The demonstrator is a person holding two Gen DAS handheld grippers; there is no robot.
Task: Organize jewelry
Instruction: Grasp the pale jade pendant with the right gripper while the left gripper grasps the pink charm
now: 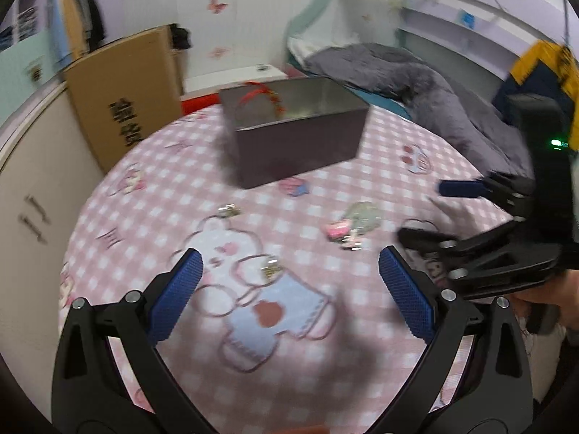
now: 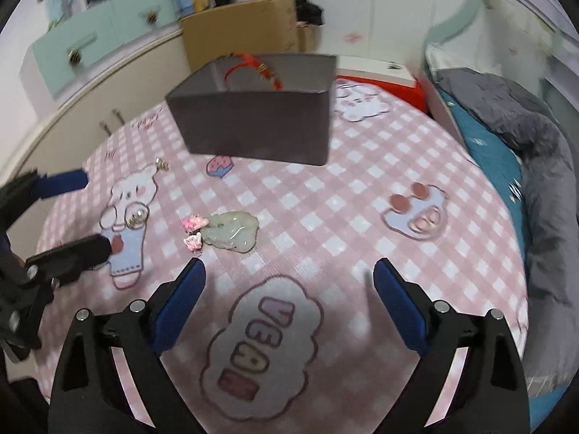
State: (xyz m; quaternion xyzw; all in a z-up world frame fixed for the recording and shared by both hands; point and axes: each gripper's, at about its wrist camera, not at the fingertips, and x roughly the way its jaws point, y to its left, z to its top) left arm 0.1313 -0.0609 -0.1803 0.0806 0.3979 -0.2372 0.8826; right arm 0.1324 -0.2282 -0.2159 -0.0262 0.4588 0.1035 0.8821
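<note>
Both grippers, left and right, have their fingers spread wide with nothing in them. The jewelry sits loose on the checked bench: jade pendant, pink charms, small earrings; the red bracelet is already in the grey box. Biggest risk imo is the two grippers bumping or scattering those tiny bits, though there's plenty of open cloth to the right before the bed.

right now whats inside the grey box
A red cord bracelet hangs over the back wall inside the grey box. The near wall hides the box floor in the right wrist view, so anything lying there is unseen.

cardboard box beside cream cabinet
</note>
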